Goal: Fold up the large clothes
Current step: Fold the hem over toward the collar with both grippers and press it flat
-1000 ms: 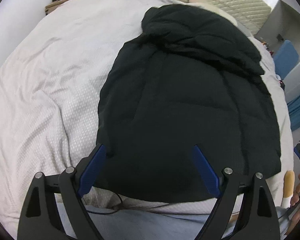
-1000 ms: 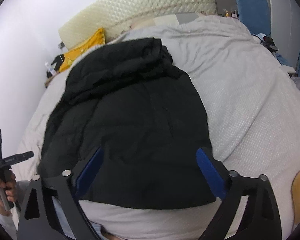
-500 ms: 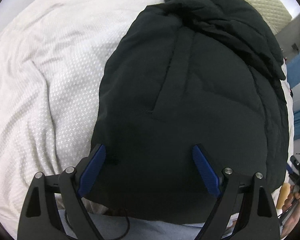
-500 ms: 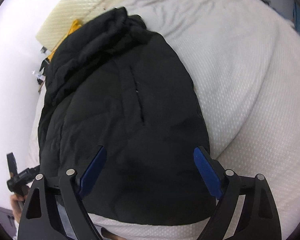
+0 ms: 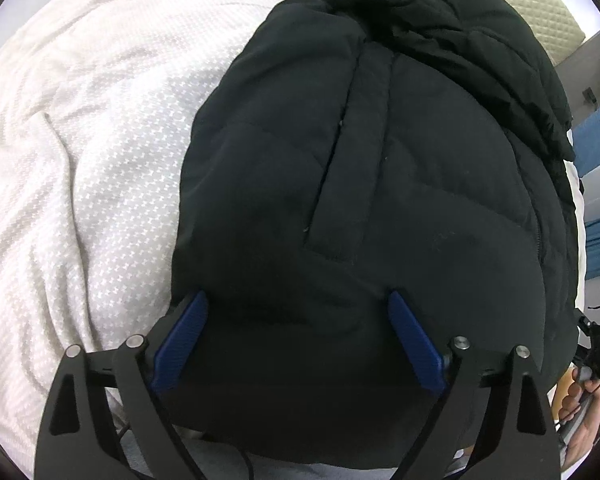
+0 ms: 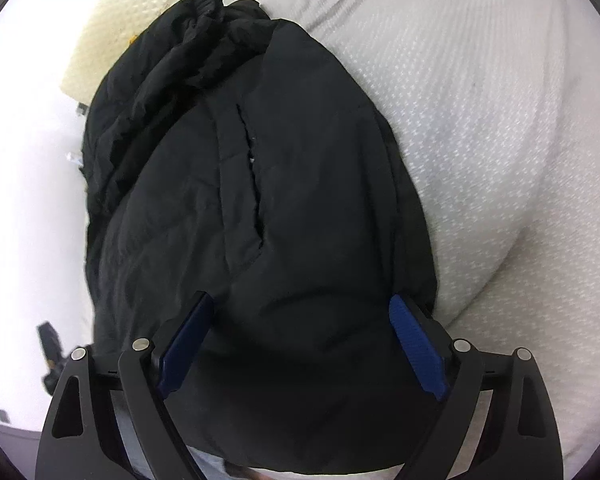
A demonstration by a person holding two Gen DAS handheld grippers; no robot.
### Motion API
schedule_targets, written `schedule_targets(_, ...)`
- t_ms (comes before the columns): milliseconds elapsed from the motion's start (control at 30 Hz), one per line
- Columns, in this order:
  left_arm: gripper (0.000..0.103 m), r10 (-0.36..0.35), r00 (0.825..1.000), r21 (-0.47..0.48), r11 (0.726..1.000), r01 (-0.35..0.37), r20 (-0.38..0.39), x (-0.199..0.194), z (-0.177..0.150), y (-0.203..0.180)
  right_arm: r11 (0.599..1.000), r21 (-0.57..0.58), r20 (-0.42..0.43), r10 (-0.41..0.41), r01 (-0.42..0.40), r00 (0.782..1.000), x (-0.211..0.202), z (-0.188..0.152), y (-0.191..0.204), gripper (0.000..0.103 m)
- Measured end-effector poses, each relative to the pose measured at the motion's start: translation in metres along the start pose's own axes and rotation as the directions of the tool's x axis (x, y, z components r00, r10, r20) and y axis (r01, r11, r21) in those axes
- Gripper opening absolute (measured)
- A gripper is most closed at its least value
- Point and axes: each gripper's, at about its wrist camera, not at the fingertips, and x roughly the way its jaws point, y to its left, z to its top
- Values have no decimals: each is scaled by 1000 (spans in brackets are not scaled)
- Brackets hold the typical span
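The black padded jacket (image 5: 400,184) lies spread on the bed (image 5: 80,168), its hem at the bed's near edge and its bunched hood (image 5: 432,12) toward the head end, where a cream quilted headboard (image 5: 536,4) rises behind it. In the left wrist view the jacket covers the middle and right of the bed, with bare white textured bedcover (image 6: 480,128) stretching off to the left in soft creases; in the right wrist view the same jacket (image 6: 260,200) fills the middle and left, with bare bedcover to its right. A long flap runs lengthwise down the jacket's upper panel, and quilted seams cross it on either side. The hood's crumpled folds overlap the jacket's top end. The left hand-held gripper (image 5: 296,336) hovers low over the jacket's hem near its left corner, jaws spread wide, with dark fabric between the two blue pads (image 5: 414,344) but not pinched by them. The right hand-held gripper (image 6: 302,340) sits likewise over the hem near the jacket's right corner, jaws wide apart, blue pads (image 6: 418,344) on either side of a swell of fabric and closed on nothing; whether the pads touch the cloth cannot be told. A thin dark cable (image 5: 244,456) shows below the hem at the near edge of the bed. At the far right of the left wrist view, part of the person's right hand (image 5: 584,408) shows gripping a handle.
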Motion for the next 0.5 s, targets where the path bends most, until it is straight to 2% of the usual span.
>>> schedule_targets(133,94,-12,1000,-2,1000,12,-6,8,2,-10,998,0,-5,70,-70,998,1,0,7,91)
schedule_targets(233,95,-34,999,-10,999,33,-11,13,6,-4,992,-38,0,116,-116,993,-2,-2,18,91)
schedule_targets(433,95,-129,991,-29,991,129,-22,19,11,9,972,-110,12,210,-207,978,-9,-6,38,92)
schedule_targets(500,95,-188,982,-43,982,186,-32,21,13,13,963,-116,21,249,-245,968,-14,-6,39,92)
